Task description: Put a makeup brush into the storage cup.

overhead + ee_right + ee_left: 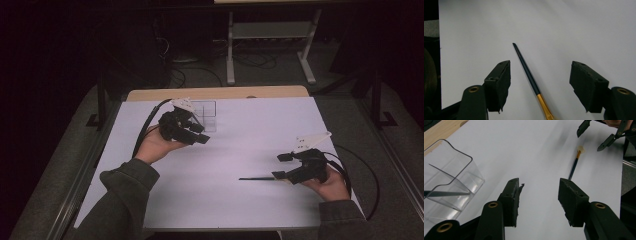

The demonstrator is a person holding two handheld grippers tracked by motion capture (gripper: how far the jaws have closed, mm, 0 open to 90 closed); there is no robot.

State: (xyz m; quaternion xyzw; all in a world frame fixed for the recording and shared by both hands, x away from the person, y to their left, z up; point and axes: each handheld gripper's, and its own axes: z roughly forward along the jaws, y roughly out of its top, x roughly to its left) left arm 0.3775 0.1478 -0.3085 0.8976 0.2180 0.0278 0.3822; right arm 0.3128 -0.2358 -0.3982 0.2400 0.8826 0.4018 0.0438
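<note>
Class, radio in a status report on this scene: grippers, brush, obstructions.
Left gripper open, empty, beside clear organizer. Right gripper open, straddling paintbrush, not gripping. Brush flat on white table. Nothing in the way.

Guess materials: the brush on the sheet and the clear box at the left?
Brush: dark, smooth handle, probably lacquered wood or plastic; a gold ferrule that shines like metal; pale bristle tip, fibre unclear. Clear box: see-through with glossy edges and an inner divider, likely rigid acrylic or similar plastic.

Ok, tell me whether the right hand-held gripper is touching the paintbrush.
Apart. The right gripper view shows the paintbrush lying between the right hand-held gripper's open jaws, white table visible on both sides.
</note>
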